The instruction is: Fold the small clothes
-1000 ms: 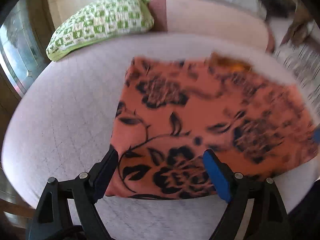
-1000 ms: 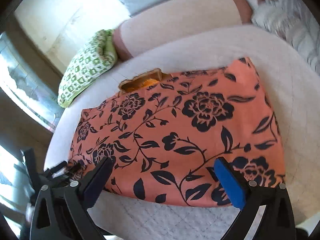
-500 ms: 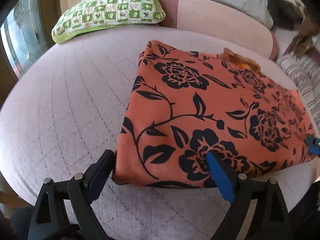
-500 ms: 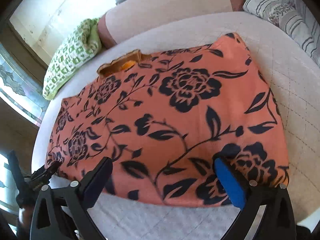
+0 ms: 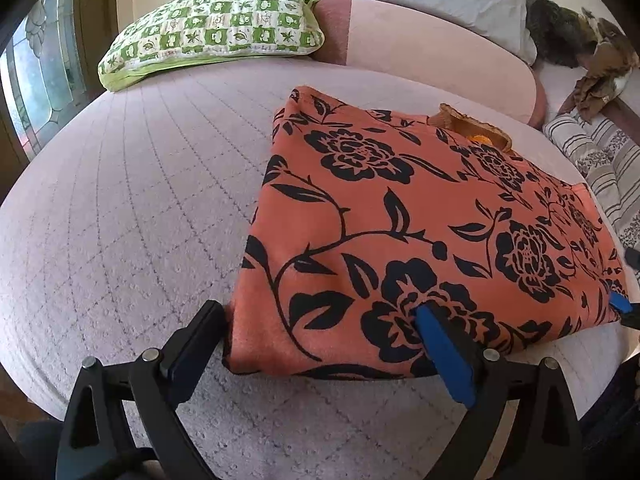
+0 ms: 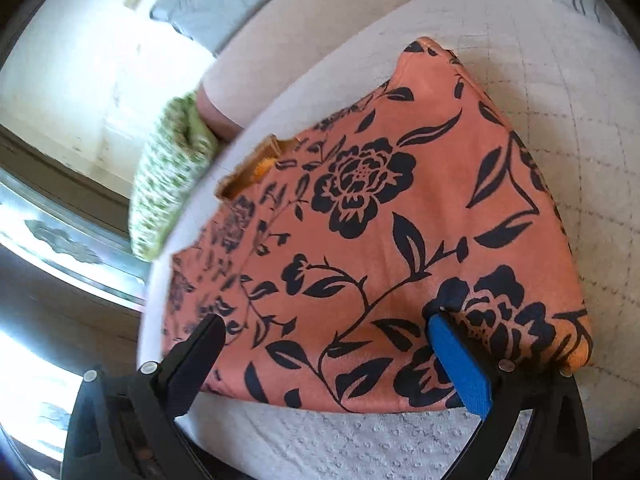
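An orange garment with black flower print [image 5: 420, 220] lies flat on a quilted pale bed [image 5: 140, 200]. Its ribbed collar [image 5: 472, 128] sticks out at the far edge. My left gripper [image 5: 320, 320] is open, its jaws astride the garment's near left corner. In the right wrist view the same garment [image 6: 380, 220] fills the middle. My right gripper [image 6: 324, 332] is open, its jaws astride the near edge by the right corner. The right gripper's blue tip [image 5: 620, 304] shows at the far right of the left wrist view.
A green checked pillow [image 5: 212, 36] lies at the back left. A pink bolster [image 5: 432, 52] runs along the back. A striped cloth [image 5: 600, 152] and a dark heap [image 5: 576, 36] sit at the right. A window [image 5: 44, 68] is at the left.
Both grippers have moved lower and closer to the garment's near edge. The right wrist view has swung to the right corner. The garment now lies still and flat.
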